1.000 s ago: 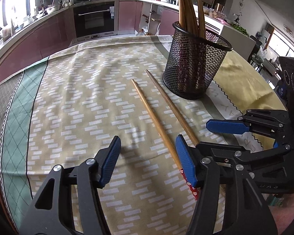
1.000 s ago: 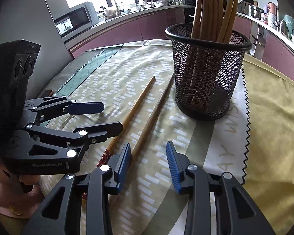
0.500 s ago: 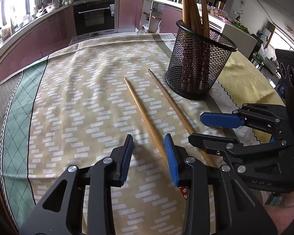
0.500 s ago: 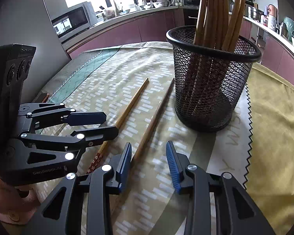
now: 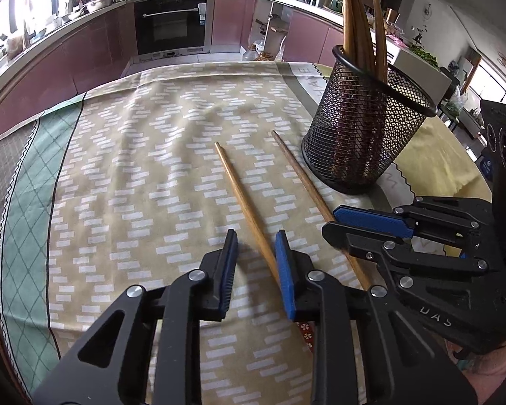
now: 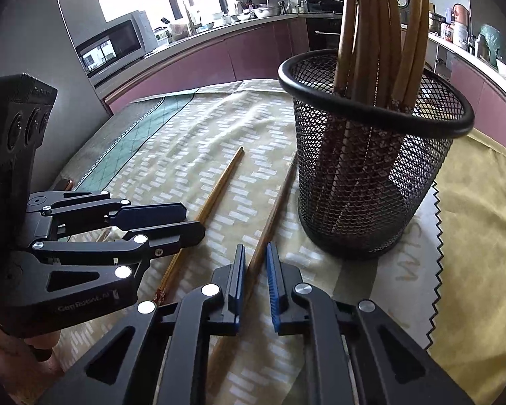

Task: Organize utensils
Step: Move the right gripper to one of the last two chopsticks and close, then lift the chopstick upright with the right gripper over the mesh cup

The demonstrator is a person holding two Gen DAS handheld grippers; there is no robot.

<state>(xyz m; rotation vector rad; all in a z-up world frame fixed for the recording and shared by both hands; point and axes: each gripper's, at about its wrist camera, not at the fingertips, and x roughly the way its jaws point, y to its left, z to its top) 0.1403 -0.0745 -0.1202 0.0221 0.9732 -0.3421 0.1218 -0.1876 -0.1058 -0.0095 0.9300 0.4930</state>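
Most chopsticks (image 6: 381, 50) already stood in mesh holder (image 6: 371, 182). Two lay on cloth-covered surface (image 5: 135, 182) beside it.

Left hand-held gripper (image 5: 254, 270) had just been closing round lighter chopstick (image 5: 243, 199), gap remaining, not clenched.

Right hand-held gripper (image 6: 255, 276) had just been closing, seemingly pinching darker chopstick (image 6: 273, 212).

Both left to lift and drop in.

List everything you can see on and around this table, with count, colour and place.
lighter chopstick: one, tan, flat on the tablecloth
darker chopstick: one, brown, flat, nearer the holder
mesh holder: one, black, upright on the tablecloth
standing chopsticks: several, brown, in the holder
tablecloth: one, beige with white dashes, green border
oven: one, black, far cabinets
microwave: one, silver, on the counter
left gripper: one, black with blue pads, just been closing, straddling the lighter chopstick
right gripper: one, same colours, just closed on the darker chopstick
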